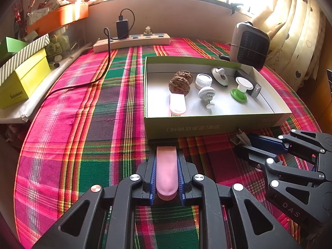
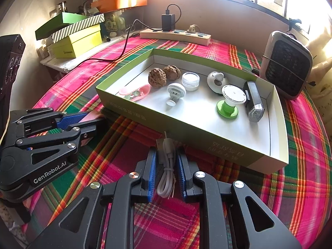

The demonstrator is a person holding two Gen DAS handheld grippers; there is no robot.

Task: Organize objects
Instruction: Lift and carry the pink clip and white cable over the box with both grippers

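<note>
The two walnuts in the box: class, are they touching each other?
Touching. The left wrist view shows the walnuts pressed together with no gap; the right wrist view agrees.

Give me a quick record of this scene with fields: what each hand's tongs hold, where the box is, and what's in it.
left tongs: shut on pink case
right tongs: shut on white cable
green box: open, on plaid cloth, just ahead of both tongs
in box: two walnuts, small jar, green-based stand

Box lettering (image 1: 193, 127) blurred, unreadable
</note>
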